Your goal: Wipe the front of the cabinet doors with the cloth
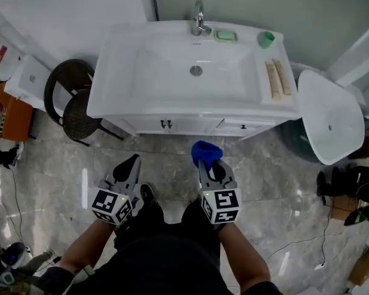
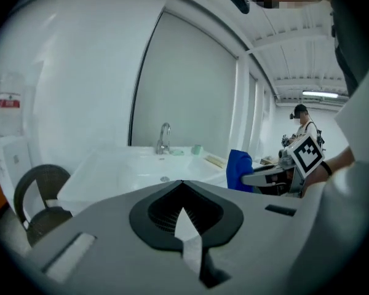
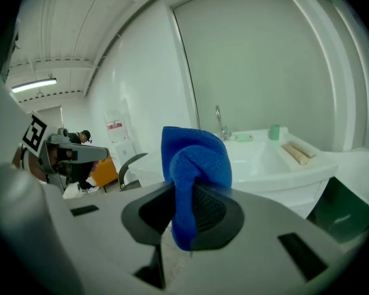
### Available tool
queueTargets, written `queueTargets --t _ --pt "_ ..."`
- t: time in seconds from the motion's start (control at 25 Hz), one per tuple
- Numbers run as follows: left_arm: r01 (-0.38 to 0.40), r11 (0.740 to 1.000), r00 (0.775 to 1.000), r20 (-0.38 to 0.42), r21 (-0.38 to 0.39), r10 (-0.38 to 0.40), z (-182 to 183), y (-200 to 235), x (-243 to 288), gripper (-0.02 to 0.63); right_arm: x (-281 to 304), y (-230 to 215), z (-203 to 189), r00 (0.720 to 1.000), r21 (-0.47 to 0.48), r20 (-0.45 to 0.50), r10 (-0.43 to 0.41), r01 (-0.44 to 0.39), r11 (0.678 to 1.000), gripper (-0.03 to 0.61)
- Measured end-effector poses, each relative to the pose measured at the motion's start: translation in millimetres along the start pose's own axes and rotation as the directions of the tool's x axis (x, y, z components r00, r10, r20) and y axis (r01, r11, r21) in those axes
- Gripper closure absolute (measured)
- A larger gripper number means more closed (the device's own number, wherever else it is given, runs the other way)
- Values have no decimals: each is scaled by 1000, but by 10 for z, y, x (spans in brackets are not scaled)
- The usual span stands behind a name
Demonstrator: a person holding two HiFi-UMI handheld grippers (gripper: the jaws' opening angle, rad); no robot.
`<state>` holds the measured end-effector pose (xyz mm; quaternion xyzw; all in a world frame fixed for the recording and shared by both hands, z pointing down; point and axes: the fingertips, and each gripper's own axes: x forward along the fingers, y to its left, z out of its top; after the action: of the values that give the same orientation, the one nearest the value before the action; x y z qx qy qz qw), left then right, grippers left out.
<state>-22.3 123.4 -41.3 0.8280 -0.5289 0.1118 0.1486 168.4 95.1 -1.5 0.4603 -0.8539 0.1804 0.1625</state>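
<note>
Bright blue microfibre cloth [image 3: 194,165] is bunched & pinched btwn the jaws of the right gripper [image 3: 187,211], top flopping over above the tips. In head view it hangs over the grey marble-look floor [image 1: 277,177], well short of the cabinet. White cabinet doors [image 1: 190,125] w/ small dark handles sit shut under the white rectangular basin top [image 1: 111,91], nothing touching them. Left gripper [image 2: 183,209] has jaws pressed together w/ nothing in them, held low near the right one. Chrome tap [image 1: 198,17] stands at back of basin. Judgement: wiping not begun. Cloth is in hand, but the approach & every door front are left to do.
</note>
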Motion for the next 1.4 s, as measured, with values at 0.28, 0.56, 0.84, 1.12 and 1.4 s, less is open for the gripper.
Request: queueTargets --t 0.28,0.56,0.84,1.12,1.4 --pt "-17 999 970 243 40 6 1021 -116 -704 615 -627 702 1323 958 -156 276 83 -40 987 528" --pt "39 999 930 365 -9 -33 1486 -195 -1072 615 -853 1291 1942 903 -187 403 149 -79 979 528" --pt "48 999 920 388 5 -46 1604 -163 -1169 615 -808 1563 2019 892 -208 409 195 -117 971 528" --pt "-11 1000 913 408 5 8 1761 140 -1054 615 -753 1484 1979 901 -206 383 205 -133 969 528" --pt "-42 998 920 386 -55 60 1582 317 -1060 615 -751 1546 1730 916 -213 333 226 -160 964 528"
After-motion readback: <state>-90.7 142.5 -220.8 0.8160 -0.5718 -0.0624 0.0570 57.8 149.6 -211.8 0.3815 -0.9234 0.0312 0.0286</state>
